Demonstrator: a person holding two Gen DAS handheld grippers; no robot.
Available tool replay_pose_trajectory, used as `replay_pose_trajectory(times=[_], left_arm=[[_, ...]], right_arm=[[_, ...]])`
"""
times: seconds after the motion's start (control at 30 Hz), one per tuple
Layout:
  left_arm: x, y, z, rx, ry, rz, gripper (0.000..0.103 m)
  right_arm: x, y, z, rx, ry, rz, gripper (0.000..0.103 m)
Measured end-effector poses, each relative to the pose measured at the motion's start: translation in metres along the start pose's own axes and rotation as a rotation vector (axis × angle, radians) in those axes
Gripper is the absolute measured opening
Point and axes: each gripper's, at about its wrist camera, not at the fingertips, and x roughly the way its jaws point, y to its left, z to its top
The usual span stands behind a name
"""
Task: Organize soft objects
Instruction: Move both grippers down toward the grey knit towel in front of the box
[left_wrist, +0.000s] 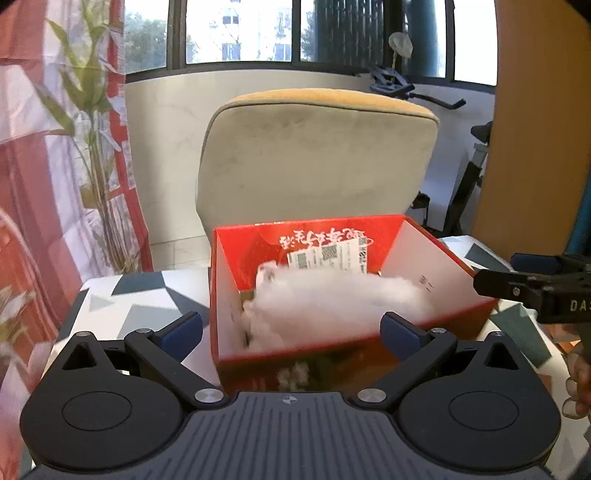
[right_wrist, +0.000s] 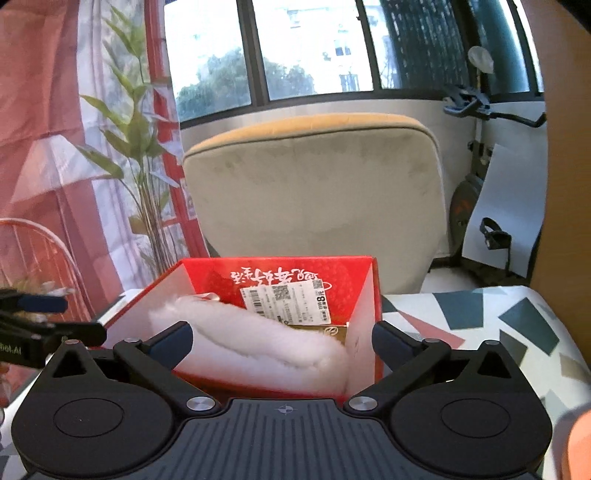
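Note:
A fluffy white soft cloth (left_wrist: 332, 299) (right_wrist: 258, 343) lies inside an open red cardboard box (left_wrist: 443, 266) (right_wrist: 207, 273) on the patterned table. A white barcode label (right_wrist: 288, 299) is stuck on the box's inner back wall. My left gripper (left_wrist: 291, 332) stands wide open just short of the box's near wall, nothing between its blue pads. My right gripper (right_wrist: 282, 341) is also wide open at the box's near edge, with the cloth lying beyond its fingers and untouched. The right gripper's fingers (left_wrist: 517, 280) show at the right of the left wrist view, and the left gripper's (right_wrist: 40, 325) at the left of the right wrist view.
A beige chair back (left_wrist: 314, 162) (right_wrist: 314, 192) stands right behind the box. The table (left_wrist: 122, 295) (right_wrist: 498, 325) has a geometric patterned cover. A plant (right_wrist: 136, 147) and red-and-white curtain are at the left, an exercise bike (right_wrist: 476, 110) at the right by the window.

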Motion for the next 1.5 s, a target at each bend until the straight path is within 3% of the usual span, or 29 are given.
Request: replay_pose_trajectory(times=[0.2,0.37,0.6,0.83,0.97,1.3,1.5], left_arm=[[-0.038,-0.010,-0.041,0.040,0.000,0.020,0.103],[-0.056,-0.006,-0.075,-0.018,0.043,-0.005,0.103],[-0.069,-0.007,-0.110,-0.060,0.091,-0.011,0.103],[-0.079,-0.004,-0.123,-0.114,0.120,0.002,0.102],[-0.081,0.001,-0.129,-0.145,0.146,0.004,0.100],[-0.072,-0.003,-0.139,-0.182,0.219,-0.077,0.074],[-0.067,-0.001,-0.142,-0.201,0.244,-0.097,0.073]], right_arm=[[-0.041,0.012,-0.028,0.036,-0.015,0.017,0.102],[-0.069,0.020,-0.060,0.052,-0.031,-0.015,0.102],[-0.085,0.022,-0.103,0.030,0.040,-0.046,0.102],[-0.090,0.018,-0.124,0.038,0.091,-0.074,0.101],[-0.089,0.009,-0.131,0.056,0.091,-0.109,0.096],[-0.084,-0.008,-0.146,0.121,0.155,-0.131,0.079],[-0.078,-0.006,-0.149,0.118,0.180,-0.125,0.079]])
